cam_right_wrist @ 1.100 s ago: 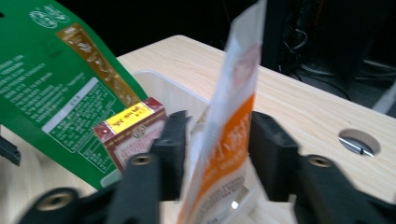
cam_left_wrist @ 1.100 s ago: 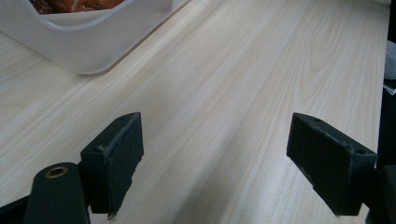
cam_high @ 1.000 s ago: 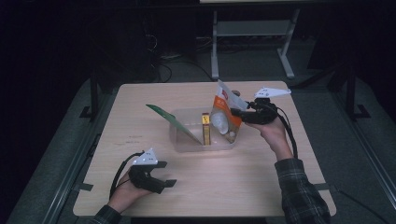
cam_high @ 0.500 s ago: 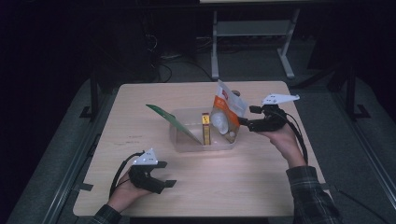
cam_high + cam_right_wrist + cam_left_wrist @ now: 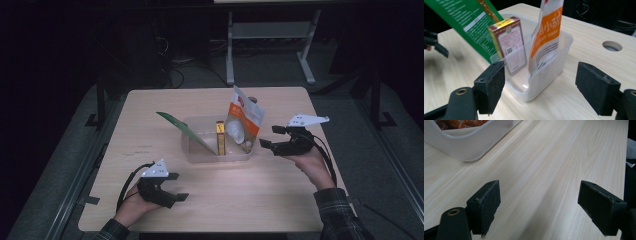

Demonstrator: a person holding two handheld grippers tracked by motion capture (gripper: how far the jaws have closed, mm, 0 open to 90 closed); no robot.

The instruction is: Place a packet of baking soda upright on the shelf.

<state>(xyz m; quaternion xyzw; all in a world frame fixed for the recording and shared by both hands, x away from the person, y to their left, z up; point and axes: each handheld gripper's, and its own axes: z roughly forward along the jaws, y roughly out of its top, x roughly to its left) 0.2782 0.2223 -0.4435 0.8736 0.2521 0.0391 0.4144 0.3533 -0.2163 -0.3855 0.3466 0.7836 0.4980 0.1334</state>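
A clear plastic bin [image 5: 192, 150] stands mid-table. In it are a tilted green packet [image 5: 182, 131], an upright yellow and red box [image 5: 220, 137] and an orange and white pouch [image 5: 244, 120] that leans at the bin's right end. My right gripper [image 5: 268, 136] hovers just right of the bin. Its jaws have just been opening, and they stand open with nothing between them. Along its own jaws [image 5: 540, 85] I see the pouch [image 5: 547, 32], the box [image 5: 510, 42] and the bin's end wall [image 5: 544, 77]. My left gripper [image 5: 180, 186] rests open at the front left, over bare wood [image 5: 539, 202].
A small round hole [image 5: 252, 99] sits in the tabletop behind the bin. The bin's corner [image 5: 469, 140] shows in the left gripper view. Bare wood lies in front of the bin and to both sides. The table's edges are near both hands.
My right gripper has drawn back to the right, away from the pouch, with its jaws wider apart. The pouch stays leaning in the bin. The left hand has not moved.
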